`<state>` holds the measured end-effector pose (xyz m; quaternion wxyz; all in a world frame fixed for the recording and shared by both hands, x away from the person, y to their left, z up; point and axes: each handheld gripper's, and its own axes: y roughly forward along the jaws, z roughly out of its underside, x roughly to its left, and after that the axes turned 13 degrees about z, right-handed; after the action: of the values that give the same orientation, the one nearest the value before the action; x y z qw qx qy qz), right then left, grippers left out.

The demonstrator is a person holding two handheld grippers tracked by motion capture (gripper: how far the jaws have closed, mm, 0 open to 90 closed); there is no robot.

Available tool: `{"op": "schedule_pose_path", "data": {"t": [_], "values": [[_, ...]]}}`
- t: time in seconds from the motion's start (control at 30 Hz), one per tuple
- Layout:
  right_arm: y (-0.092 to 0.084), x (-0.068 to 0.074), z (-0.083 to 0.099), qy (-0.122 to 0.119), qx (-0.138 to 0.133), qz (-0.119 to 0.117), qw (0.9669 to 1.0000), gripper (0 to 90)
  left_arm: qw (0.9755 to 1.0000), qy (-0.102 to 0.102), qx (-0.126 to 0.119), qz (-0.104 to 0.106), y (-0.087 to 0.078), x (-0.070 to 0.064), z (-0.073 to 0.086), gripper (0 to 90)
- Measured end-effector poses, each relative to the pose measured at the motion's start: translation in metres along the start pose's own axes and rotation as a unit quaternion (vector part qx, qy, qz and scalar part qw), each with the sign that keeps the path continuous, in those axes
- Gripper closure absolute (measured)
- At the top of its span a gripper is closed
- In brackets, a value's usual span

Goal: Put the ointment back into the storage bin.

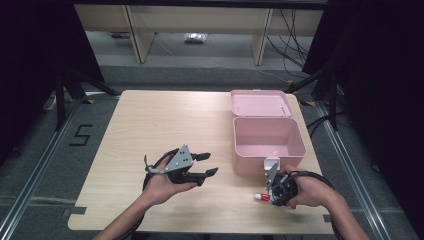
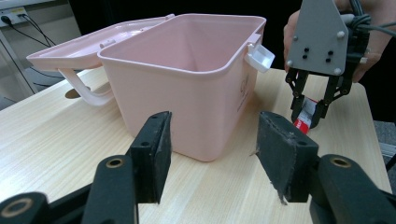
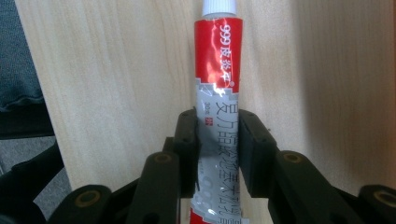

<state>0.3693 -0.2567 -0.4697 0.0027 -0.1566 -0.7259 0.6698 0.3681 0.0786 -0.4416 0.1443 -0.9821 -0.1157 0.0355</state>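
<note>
One tube (image 3: 218,93) lies on the table (image 1: 150,125) just in front of the pink box (image 1: 268,142), pinched across its middle between the closed jaws of the right gripper (image 1: 272,192). Left of the box, the left gripper (image 1: 210,164) hangs with jaws wide apart, holding nothing. The box's one lid (image 1: 260,103) lies open behind it.

Left gripper (image 1: 209,164) is held level, jaws wide apart — nothing between them. Right gripper (image 3: 217,140) points down, jaws clamped on a tube (image 3: 221,74).
</note>
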Motion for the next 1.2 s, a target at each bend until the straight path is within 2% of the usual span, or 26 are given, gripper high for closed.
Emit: {"op": "schedule_pose_path", "data": {"t": [0.03, 0.07, 0.1, 0.17, 0.2, 0.43, 0.47, 0.53, 0.57, 0.67, 0.73, 0.77, 0.8, 0.9, 0.97, 1.07, 1.1, 1.13, 1.2], "values": [[0.0, 0.0, 0.0, 0.0, 0.0, -0.001, 1.0, 72.0, 1.0, -0.001, 0.006, -0.005, -0.001, -0.001, -0.001, 44.8], [0.0, -0.002, 0.0, -0.011, -0.007, -0.006, 0.9999, 72.0, 1.0, 0.0, 0.005, -0.004, -0.001, 0.0, -0.001, 44.8], [-0.002, -0.001, 0.0, -0.002, -0.002, -0.005, 1.0, 72.0, 1.0, 0.001, 0.006, -0.005, -0.002, 0.0, -0.001, 44.8], [-0.004, -0.001, 0.001, -0.001, -0.003, -0.006, 1.0, 72.0, 1.0, 0.001, 0.006, -0.005, -0.002, 0.0, -0.001, 44.8], [-0.005, -0.002, 0.0, -0.009, -0.01, -0.008, 0.9999, 72.0, 1.0, 0.001, 0.006, -0.005, -0.002, 0.0, -0.001, 44.8], [-0.017, -0.002, 0.0, 0.005, -0.01, -0.013, 0.9999, 72.0, 1.0, 0.0, 0.005, -0.006, -0.002, -0.001, 0.0, 44.8], [-0.017, -0.004, 0.0, -0.007, -0.017, -0.015, 0.9997, 72.0, 1.0, 0.0, 0.004, -0.005, -0.002, -0.001, 0.0, 44.8], [-0.019, -0.005, 0.0, 0.001, -0.011, -0.011, 0.9999, 72.0, 1.0, 0.0, 0.005, -0.005, -0.003, -0.001, 0.0, 44.8], [-0.019, -0.006, 0.0, -0.009, -0.018, -0.012, 0.9997, 72.0, 1.0, 0.0, 0.005, -0.006, -0.003, -0.001, 0.0, 44.8], [-0.02, -0.006, 0.0, -0.001, -0.014, -0.018, 0.9997, 72.0, 1.0, -0.002, 0.006, -0.006, -0.004, 0.0, 0.001, 44.8], [-0.02, -0.006, 0.0, 0.0, -0.01, -0.011, 0.9999, 72.0, 1.0, -0.002, 0.007, -0.006, -0.004, -0.001, 0.002, 44.8], [-0.021, -0.007, 0.0, -0.003, -0.013, -0.019, 0.9997, 72.0, 1.0, -0.002, 0.007, -0.006, -0.004, -0.001, 0.002, 44.8], [-0.021, -0.007, 0.0, -0.001, -0.01, -0.012, 0.9999, 72.0, 0.9999, -0.002, 0.007, -0.007, -0.004, -0.001, 0.002, 44.8], [-0.025, -0.009, 0.0, -0.01, -0.013, -0.013, 0.9998, 72.0, 1.0, -0.005, 0.005, -0.003, -0.003, -0.001, 0.002, 44.8], [-0.028, -0.009, 0.001, -0.003, -0.02, -0.027, 0.9994, 72.0, 0.9999, 0.0, 0.016, 0.001, 0.0, -0.002, 0.002, 44.8], [-0.032, -0.01, 0.001, -0.014, -0.012, -0.017, 0.9997, 72.0, 1.0, -0.006, 0.005, 0.002, 0.001, -0.004, 0.003, 44.8], [-0.033, -0.01, 0.001, -0.015, -0.021, -0.019, 0.9995, 72.0, 1.0, -0.002, 0.009, 0.002, 0.001, -0.004, 0.003, 44.8], [-0.034, -0.01, 0.002, -0.011, -0.021, -0.025, 0.9994, 72.0, 0.9999, -0.001, 0.01, 0.002, 0.0, -0.004, 0.003, 44.8], [-0.036, -0.011, 0.004, -0.003, -0.014, -0.016, 0.9998, 72.0, 1.0, -0.004, 0.008, -0.002, -0.002, -0.003, 0.003, 44.8]]}}
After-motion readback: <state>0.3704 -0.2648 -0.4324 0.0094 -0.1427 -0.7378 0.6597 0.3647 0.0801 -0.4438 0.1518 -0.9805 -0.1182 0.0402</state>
